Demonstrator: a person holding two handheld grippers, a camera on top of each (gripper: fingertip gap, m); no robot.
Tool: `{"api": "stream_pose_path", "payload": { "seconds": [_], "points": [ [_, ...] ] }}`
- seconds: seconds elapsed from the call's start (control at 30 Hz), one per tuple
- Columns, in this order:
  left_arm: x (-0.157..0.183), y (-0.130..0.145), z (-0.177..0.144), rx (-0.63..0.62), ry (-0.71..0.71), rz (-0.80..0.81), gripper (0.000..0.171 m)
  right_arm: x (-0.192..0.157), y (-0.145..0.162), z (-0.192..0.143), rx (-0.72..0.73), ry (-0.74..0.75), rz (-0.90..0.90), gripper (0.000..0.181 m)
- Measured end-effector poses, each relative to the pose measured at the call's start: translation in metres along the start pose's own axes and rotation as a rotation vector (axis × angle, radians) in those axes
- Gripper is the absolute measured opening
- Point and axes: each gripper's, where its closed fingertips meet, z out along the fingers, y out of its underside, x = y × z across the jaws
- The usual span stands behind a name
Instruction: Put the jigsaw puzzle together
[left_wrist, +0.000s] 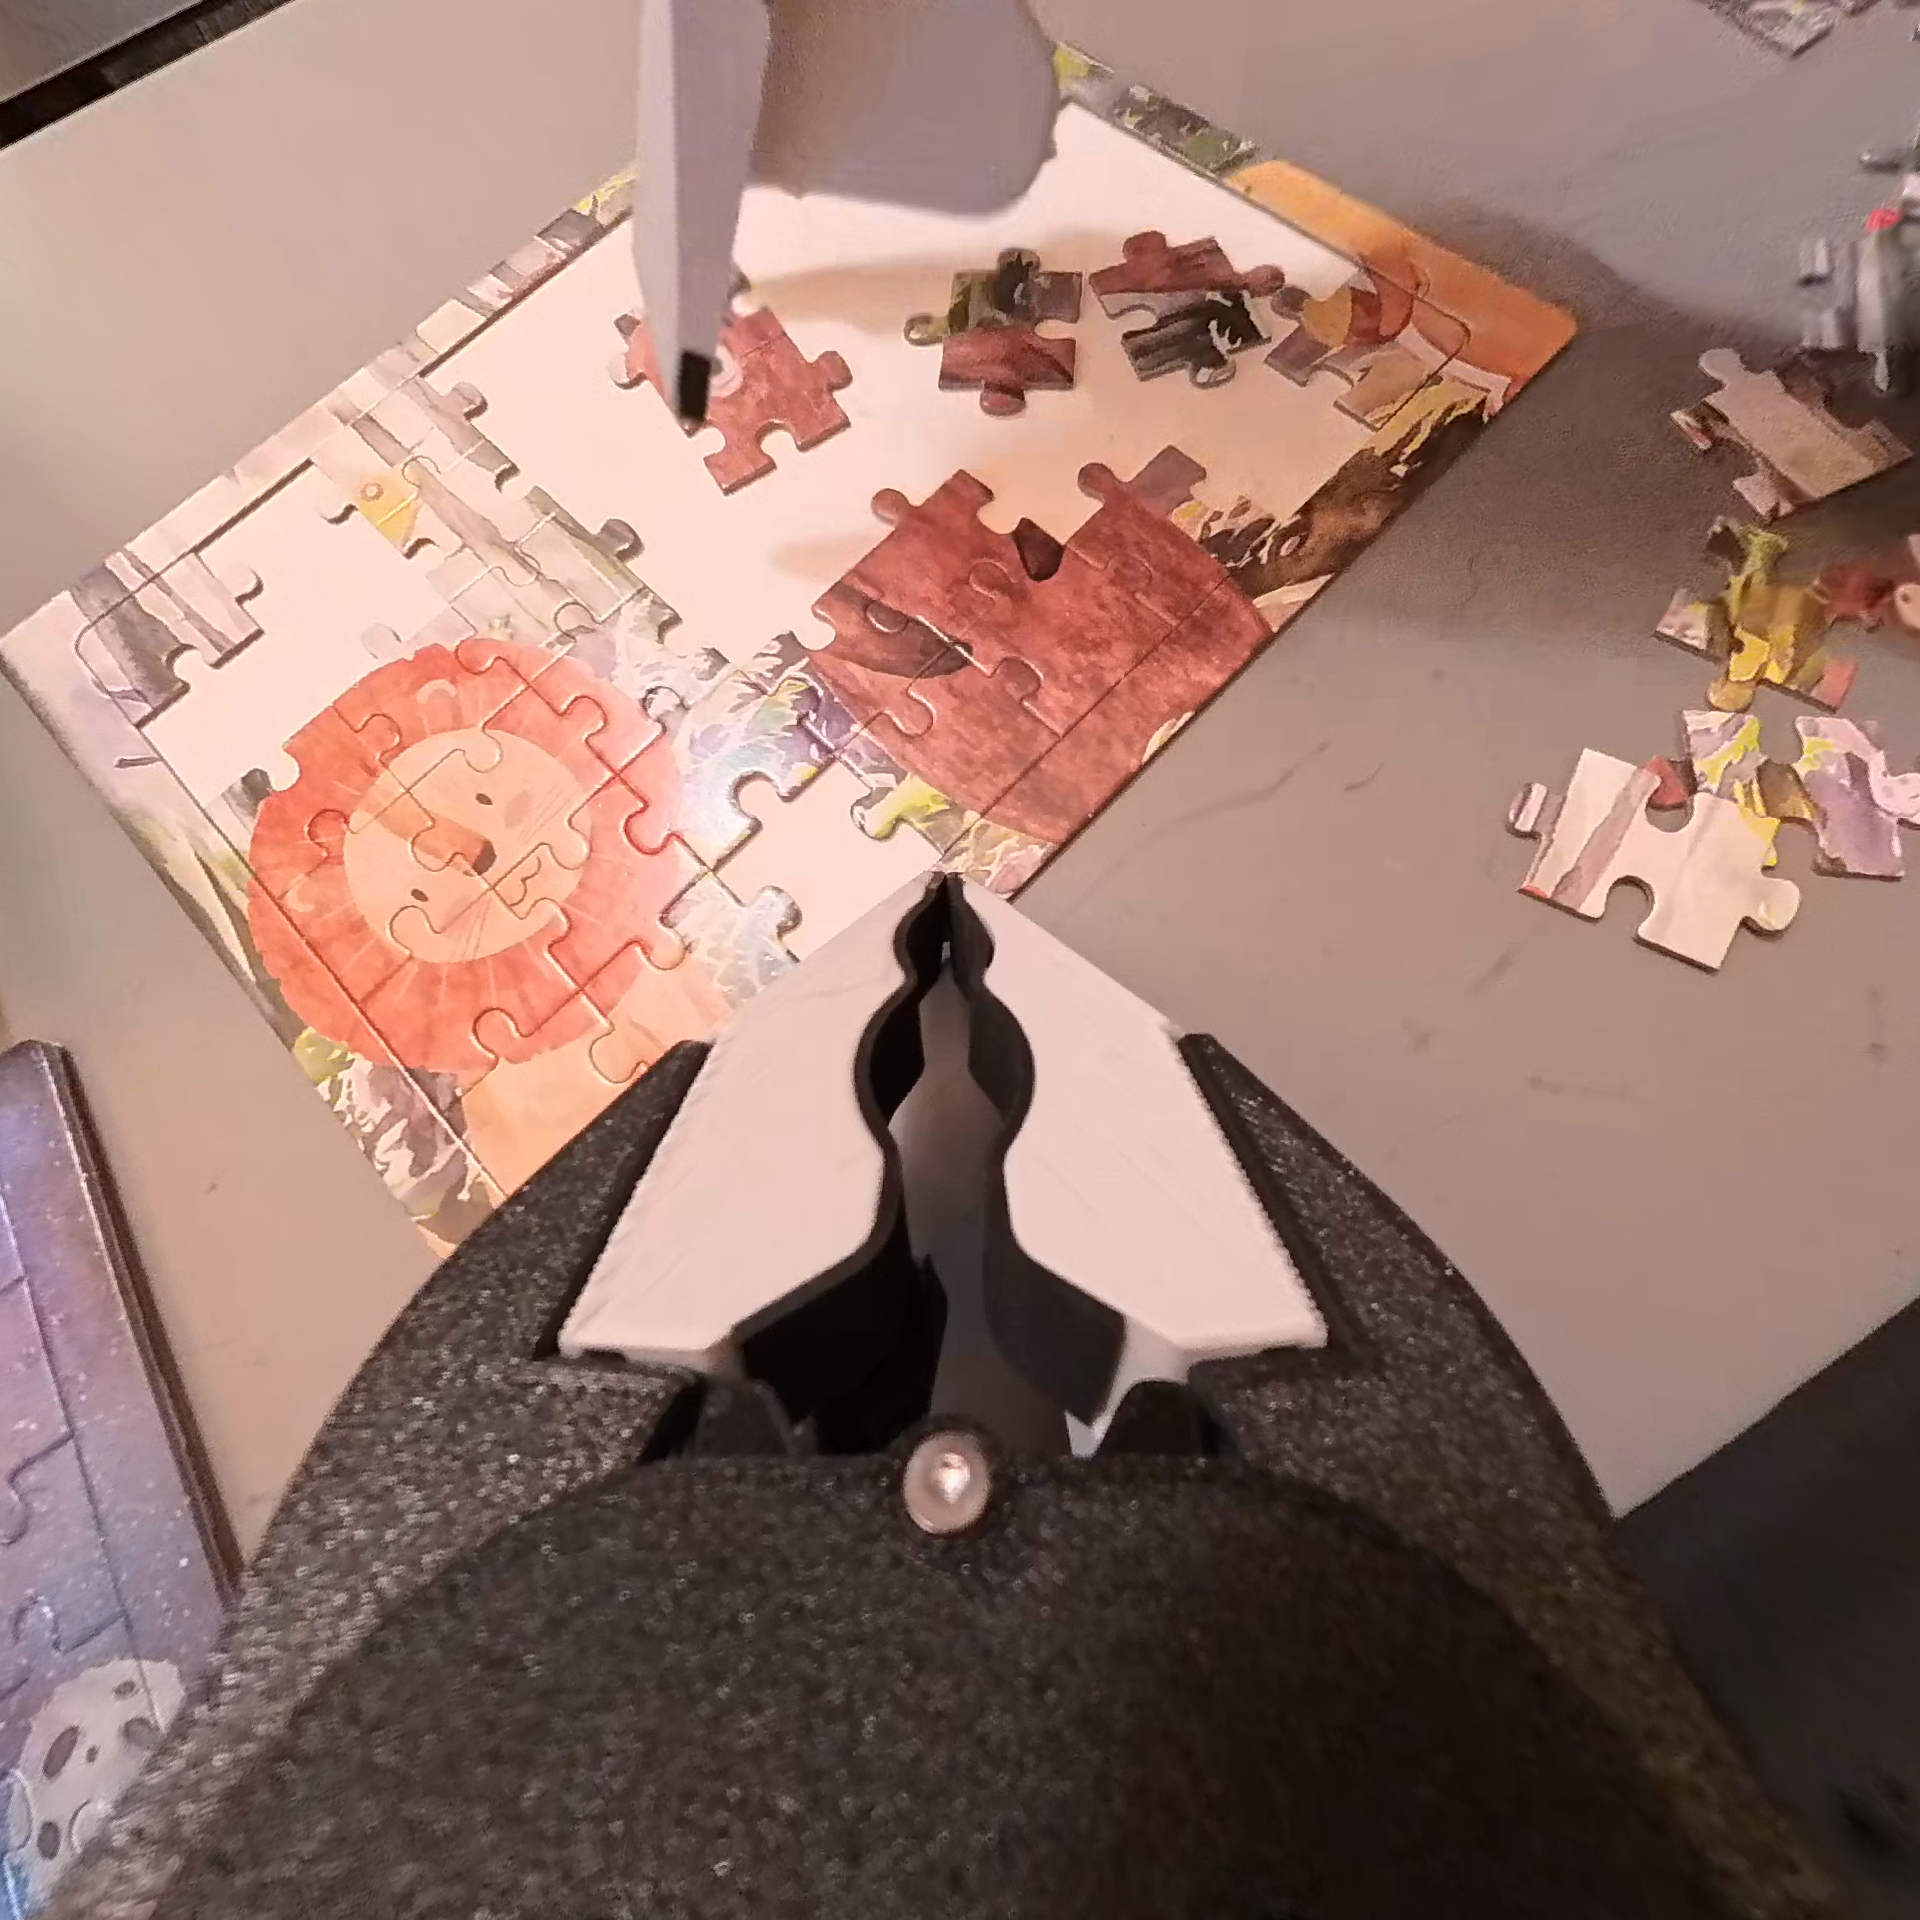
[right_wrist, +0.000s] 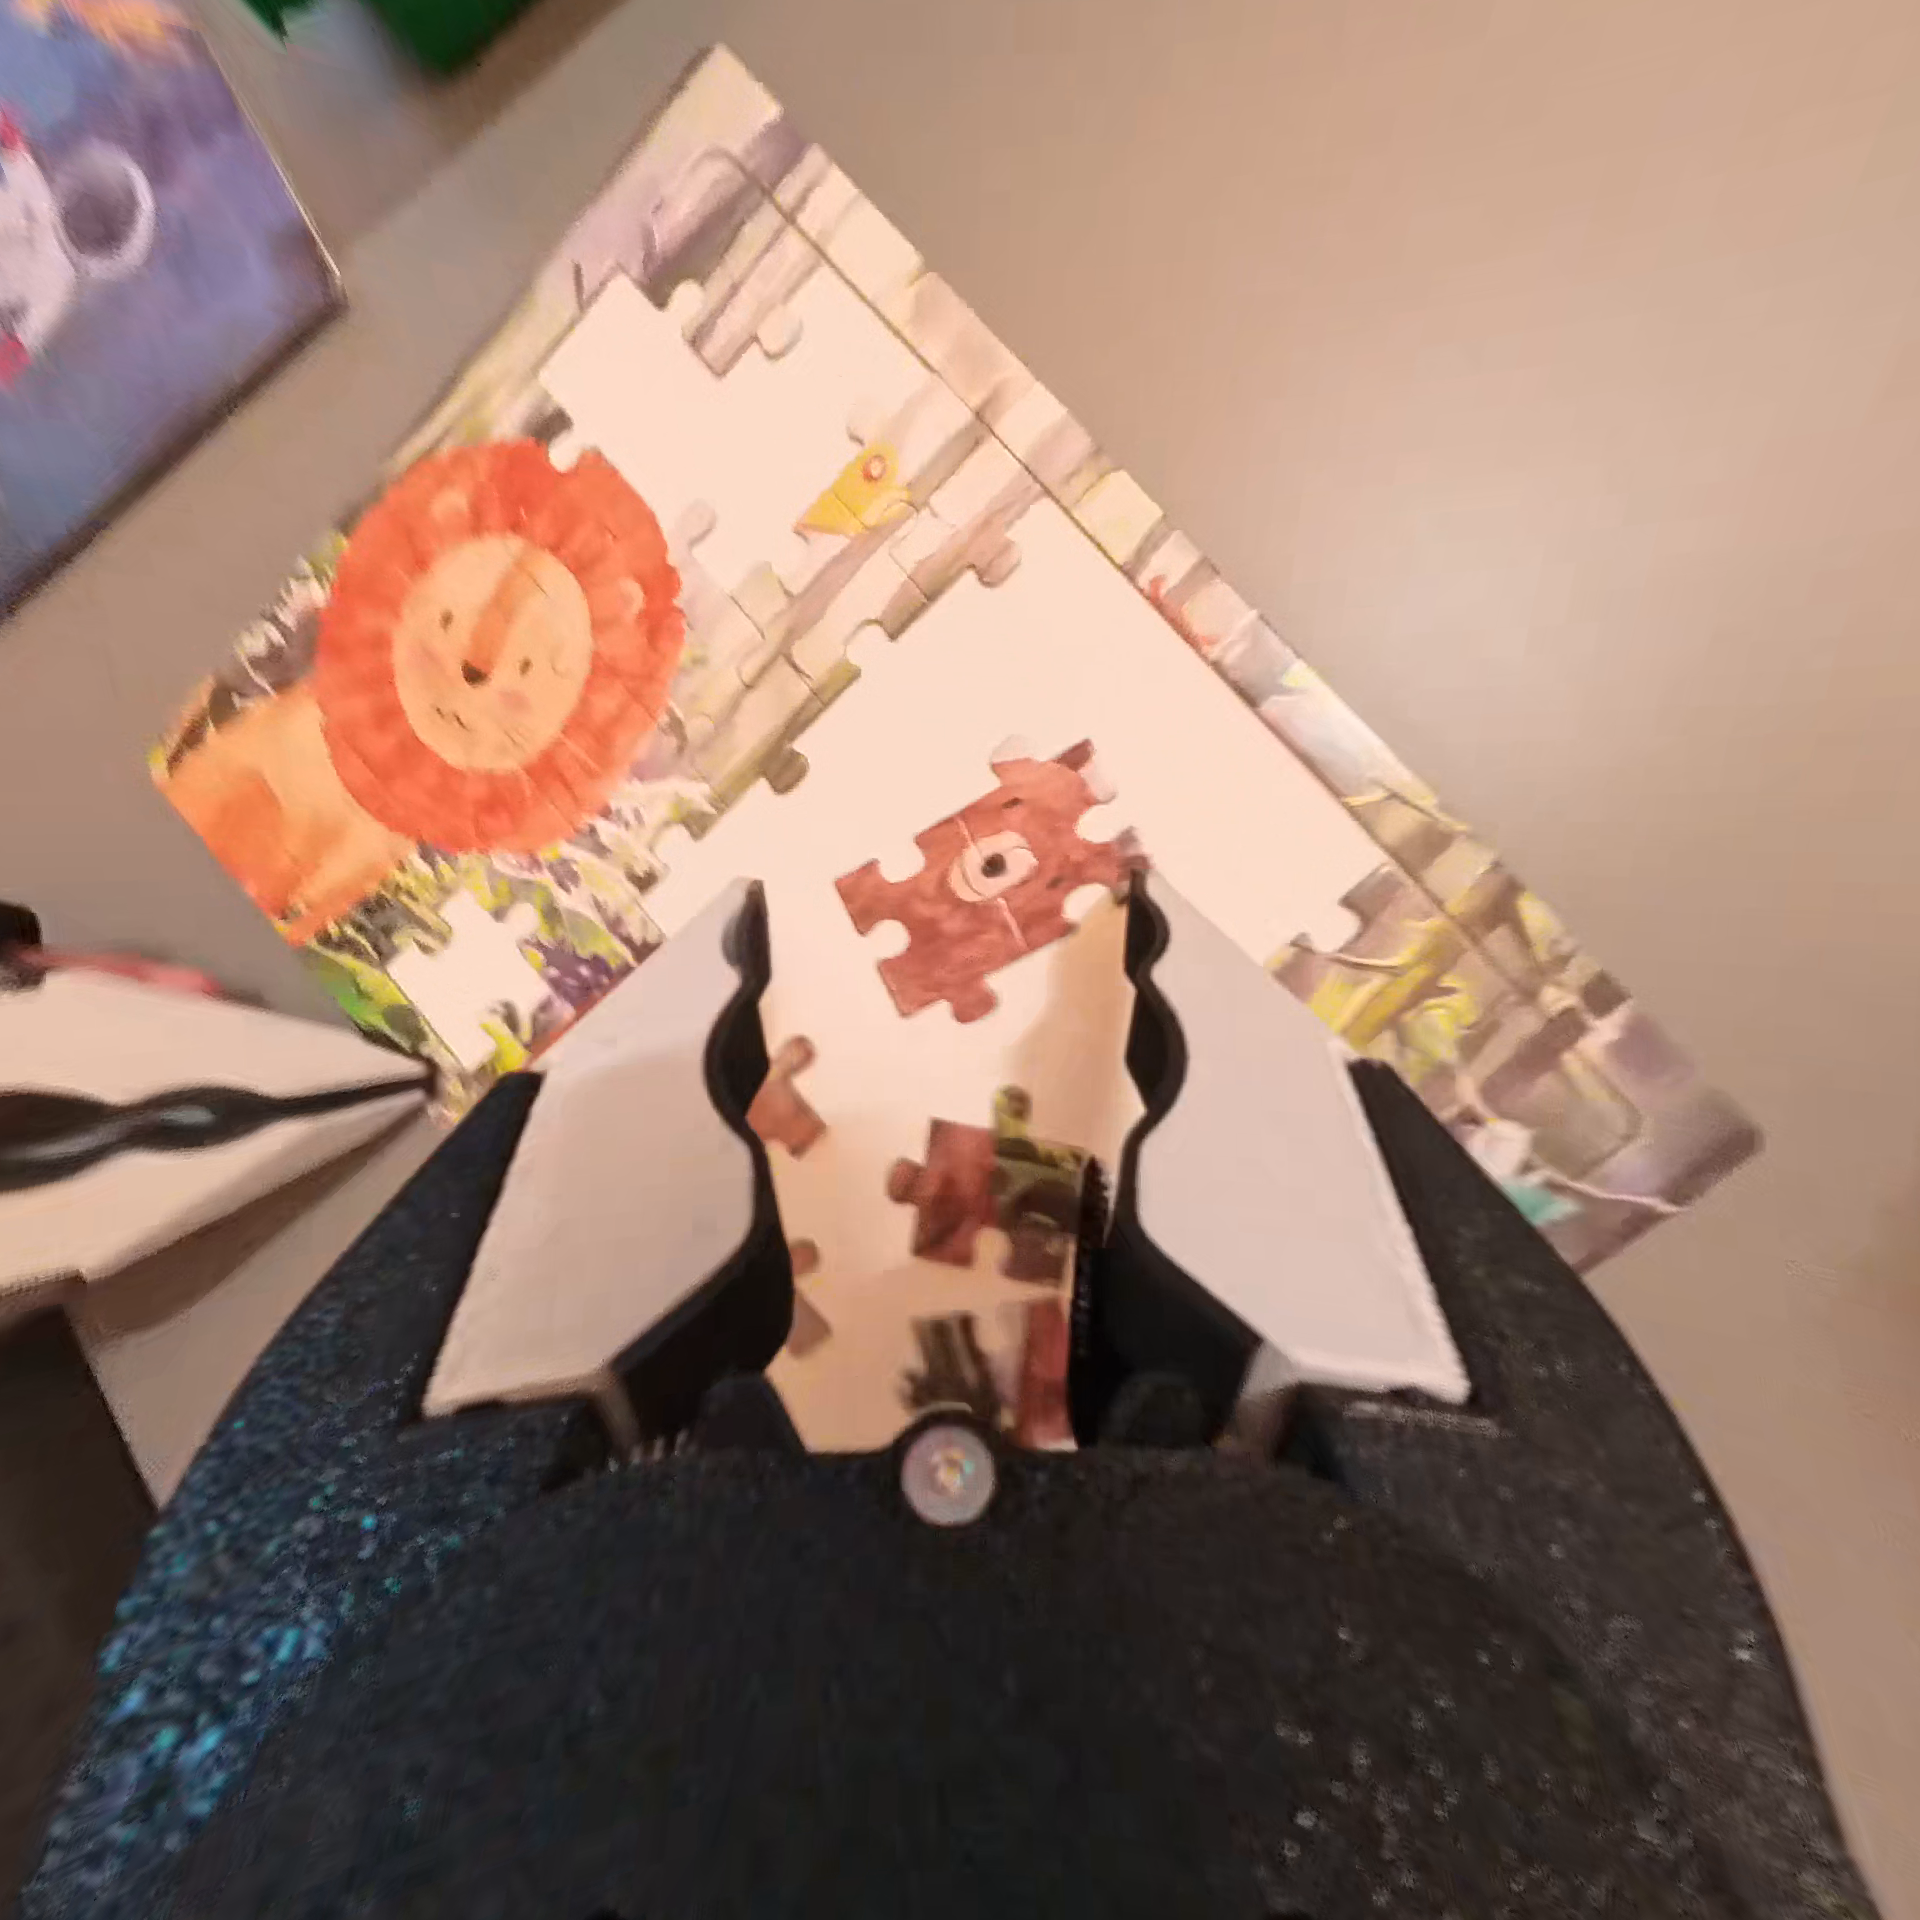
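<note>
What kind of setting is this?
Probably an indoor tabletop play or work spot: a plain grey table holds a half-built lion jigsaw puzzle, loose pieces beside it, and a second puzzle board nearby.

In the right wrist view a joined pair of pieces (right_wrist: 987, 883) lies on the puzzle tray (right_wrist: 1226, 727) just ahead of the jaws, touching the right-hand fingertip (right_wrist: 1138, 914). Another loose piece (right_wrist: 987, 1195) lies between the jaws. The lion section (right_wrist: 488, 644) sits ahead to their left.

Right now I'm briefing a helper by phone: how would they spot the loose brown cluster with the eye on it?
Find the puzzle board with the orange lion. In its bare cream middle lie loose brown bits; the eye cluster sits nearest the lion, between the right hand-held gripper fingertips. Only it shows a white ringed eye.
</note>
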Motion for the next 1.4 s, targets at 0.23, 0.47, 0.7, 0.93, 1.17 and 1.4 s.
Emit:
{"api": "stream_pose_path", "payload": {
  "seconds": [0.23,0.47,0.7,0.93,1.17,1.4],
  "points": [
    [0.000,0.000,0.000,0.001,-0.003,0.006,0.000,0.011,0.006,0.015,0.040,0.208,0.005,0.066],
    [0.001,0.000,0.000,0.001,0.002,0.005,0.000,0.009,0.004,0.017,-0.006,0.133,-0.148,0.064],
    [0.001,0.000,0.000,0.001,0.001,0.006,0.000,0.009,0.004,0.011,-0.016,0.121,-0.175,0.065],
    [0.001,0.000,0.000,0.001,-0.002,0.010,0.000,0.014,0.045,-0.036,0.010,0.041,-0.044,0.056],
    [0.001,0.000,0.000,0.001,-0.008,0.018,0.000,0.015,0.064,-0.031,0.088,0.174,-0.047,0.046],
    [0.002,0.000,0.000,0.002,-0.009,0.025,0.000,0.018,0.071,-0.026,0.042,0.187,-0.011,0.049]
  ]
}}
